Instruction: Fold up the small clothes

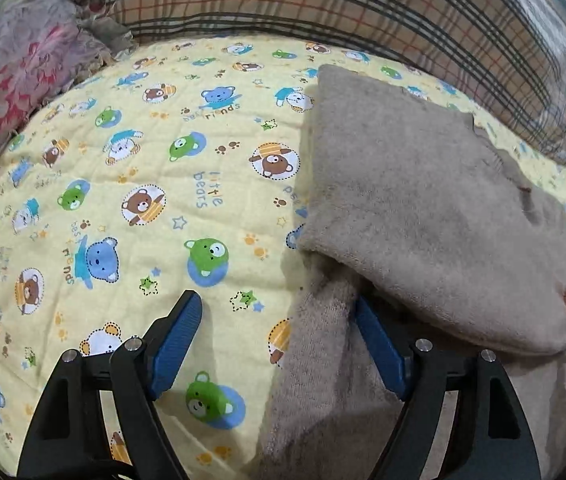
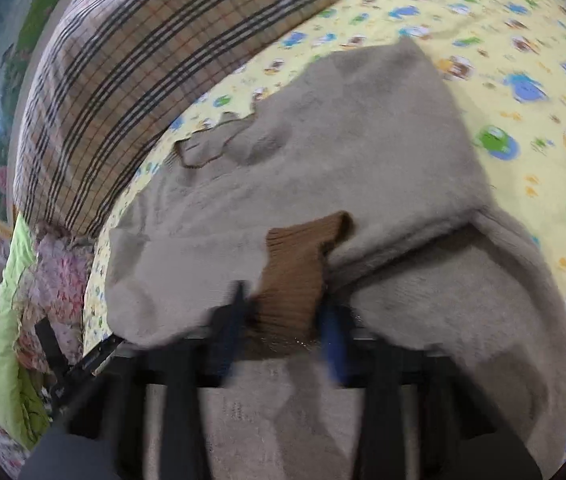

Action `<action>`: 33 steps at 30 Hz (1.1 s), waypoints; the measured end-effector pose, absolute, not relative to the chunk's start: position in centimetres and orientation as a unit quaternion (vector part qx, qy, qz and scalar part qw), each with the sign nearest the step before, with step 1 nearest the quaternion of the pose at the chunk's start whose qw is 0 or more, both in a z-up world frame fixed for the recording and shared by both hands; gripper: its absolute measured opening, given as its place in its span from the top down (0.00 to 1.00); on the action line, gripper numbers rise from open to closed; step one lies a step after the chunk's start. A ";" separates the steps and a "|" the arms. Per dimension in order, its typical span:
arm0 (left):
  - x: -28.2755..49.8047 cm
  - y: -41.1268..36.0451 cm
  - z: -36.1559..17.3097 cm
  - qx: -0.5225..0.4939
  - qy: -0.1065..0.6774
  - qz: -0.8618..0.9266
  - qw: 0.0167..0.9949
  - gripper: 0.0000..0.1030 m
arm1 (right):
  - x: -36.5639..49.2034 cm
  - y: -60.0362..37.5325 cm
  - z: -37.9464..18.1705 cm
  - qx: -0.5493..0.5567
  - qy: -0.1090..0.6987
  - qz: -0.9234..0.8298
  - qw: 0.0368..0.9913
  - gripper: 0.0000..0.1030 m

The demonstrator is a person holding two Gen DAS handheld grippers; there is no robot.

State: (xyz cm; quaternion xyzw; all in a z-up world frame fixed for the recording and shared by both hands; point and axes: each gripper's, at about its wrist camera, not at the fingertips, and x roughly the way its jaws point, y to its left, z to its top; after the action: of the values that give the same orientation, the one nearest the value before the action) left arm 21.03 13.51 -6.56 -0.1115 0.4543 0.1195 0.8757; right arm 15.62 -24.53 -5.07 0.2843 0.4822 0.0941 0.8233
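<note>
Your left hand-held gripper [image 1: 275,332] tilts steeply down over the bear-print quilt [image 1: 131,184], its blue pads [image 1: 175,344] spread wide and released; an edge of the grey fleece garment [image 1: 423,208] lies between them, touching the right-side pad, not pinched; the folded bulk sits ahead and to the right of it. Your right hand-held gripper [image 2: 283,316] also points downward, blurred; its jaws stand narrow on either side of the brown ribbed cuff [image 2: 295,276], and whether they clamp it you cannot tell; the fleece spreads ahead and beneath; a plaid pillow [image 2: 123,80] lies beyond, up-left.
</note>
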 end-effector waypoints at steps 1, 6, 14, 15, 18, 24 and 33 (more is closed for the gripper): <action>21.1 13.4 -6.6 -0.107 0.455 0.123 0.875 0.21 | 15.6 -24.2 -4.8 0.282 0.478 0.099 0.826 0.87; 23.0 13.3 -5.6 -0.125 0.442 0.124 0.879 0.22 | 17.1 -23.7 0.1 0.281 0.419 0.145 0.851 0.89; 24.5 13.9 -5.9 -0.151 0.426 0.155 0.879 0.21 | 17.1 -28.2 7.1 0.249 0.316 0.148 0.904 0.89; 24.2 14.2 -5.8 -0.159 0.418 0.164 0.879 0.21 | 17.4 -28.7 5.0 0.249 0.340 0.136 0.897 0.89; 22.9 15.4 -5.4 -0.188 0.396 0.171 0.883 0.21 | 17.4 -29.5 -0.6 0.267 0.397 0.118 0.870 0.89; 22.5 16.0 -6.2 -0.201 0.403 0.169 0.877 0.21 | 17.0 -29.6 -3.9 0.268 0.402 0.120 0.867 0.89; 22.2 16.1 -6.7 -0.211 0.402 0.160 0.877 0.19 | 16.1 -28.8 -5.6 0.205 0.459 0.101 0.859 0.87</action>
State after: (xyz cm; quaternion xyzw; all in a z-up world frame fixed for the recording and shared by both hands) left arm 22.15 16.10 -6.67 -0.2106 0.4021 0.1601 0.8765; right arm 16.06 -28.81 -5.58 0.2048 0.4585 0.1011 0.8588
